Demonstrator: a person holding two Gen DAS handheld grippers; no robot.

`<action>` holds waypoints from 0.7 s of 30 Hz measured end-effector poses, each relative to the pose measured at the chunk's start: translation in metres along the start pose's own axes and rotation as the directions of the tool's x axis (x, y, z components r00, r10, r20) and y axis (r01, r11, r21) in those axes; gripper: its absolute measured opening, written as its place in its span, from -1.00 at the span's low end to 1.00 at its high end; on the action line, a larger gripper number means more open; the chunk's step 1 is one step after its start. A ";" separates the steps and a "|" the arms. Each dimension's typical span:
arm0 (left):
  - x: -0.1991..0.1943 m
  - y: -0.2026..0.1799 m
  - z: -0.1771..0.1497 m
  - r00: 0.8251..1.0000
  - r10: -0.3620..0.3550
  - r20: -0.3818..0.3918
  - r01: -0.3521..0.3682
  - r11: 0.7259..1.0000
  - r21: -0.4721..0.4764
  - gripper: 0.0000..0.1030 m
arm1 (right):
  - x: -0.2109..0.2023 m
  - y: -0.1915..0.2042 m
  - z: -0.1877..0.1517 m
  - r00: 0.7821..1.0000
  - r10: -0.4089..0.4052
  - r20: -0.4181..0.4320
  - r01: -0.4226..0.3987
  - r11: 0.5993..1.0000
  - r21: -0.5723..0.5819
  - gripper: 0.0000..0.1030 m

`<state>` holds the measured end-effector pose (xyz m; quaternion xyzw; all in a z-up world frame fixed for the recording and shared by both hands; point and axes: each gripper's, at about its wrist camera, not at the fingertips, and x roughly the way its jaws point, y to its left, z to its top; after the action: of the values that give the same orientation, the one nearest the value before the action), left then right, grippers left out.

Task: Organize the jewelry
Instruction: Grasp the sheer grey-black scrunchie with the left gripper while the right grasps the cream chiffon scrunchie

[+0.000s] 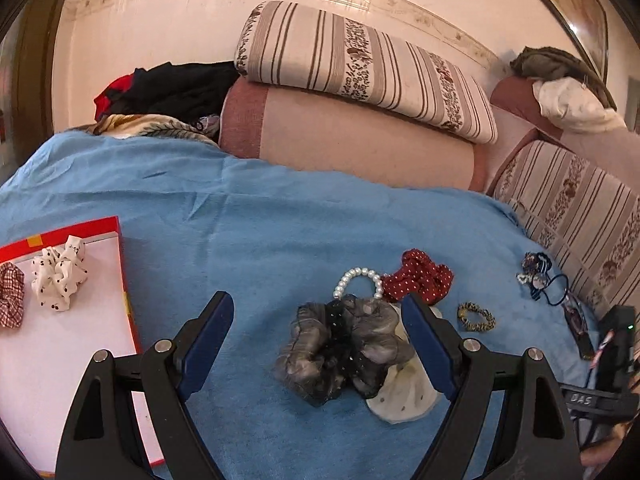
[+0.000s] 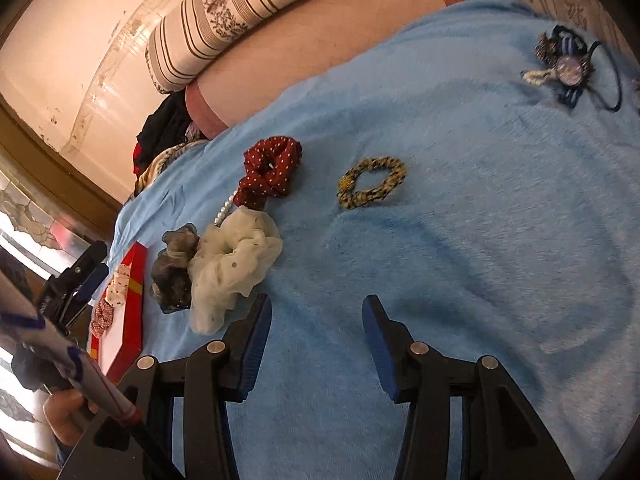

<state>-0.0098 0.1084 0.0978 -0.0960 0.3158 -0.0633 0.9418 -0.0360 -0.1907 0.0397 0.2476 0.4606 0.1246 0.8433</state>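
My left gripper (image 1: 318, 306) is open and empty, its fingers either side of a grey-black sheer scrunchie (image 1: 340, 350) on the blue blanket. Touching it lie a cream dotted scrunchie (image 1: 404, 398), a pearl bracelet (image 1: 358, 280) and a red dotted scrunchie (image 1: 418, 280). A small leopard hair tie (image 1: 476, 316) lies to the right. My right gripper (image 2: 316, 306) is open and empty above bare blanket, the leopard tie (image 2: 372, 182) ahead of it. The red-edged box (image 1: 60, 360) at left holds a white dotted scrunchie (image 1: 60, 272) and a checked one (image 1: 10, 294).
A cluster of dark blue hair ties and a brooch (image 2: 568, 68) lies at the blanket's far right. Striped cushions (image 1: 360, 68) and a pink bolster (image 1: 340, 136) line the back. Dark clothes (image 1: 172, 88) are piled at the back left.
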 end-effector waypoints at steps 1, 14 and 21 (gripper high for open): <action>0.001 0.003 0.000 1.000 0.002 -0.004 -0.002 1.000 -0.006 0.65 | 0.005 0.001 0.001 1.000 0.012 -0.014 -0.012 1.000 0.007 0.00; 0.018 0.041 0.001 0.997 0.001 -0.074 -0.012 0.987 -0.158 0.65 | 0.060 0.045 0.017 0.988 0.118 -0.103 -0.120 0.993 -0.019 0.04; 0.031 0.029 -0.005 0.993 -0.003 -0.117 -0.008 0.995 -0.101 0.65 | 0.070 0.061 0.020 0.993 0.073 -0.097 -0.084 0.990 -0.112 -0.75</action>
<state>0.0137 0.1306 0.0690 -0.1395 0.3732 -0.0514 0.9158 0.0204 -0.1145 0.0311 0.2103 0.4812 0.1957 0.8283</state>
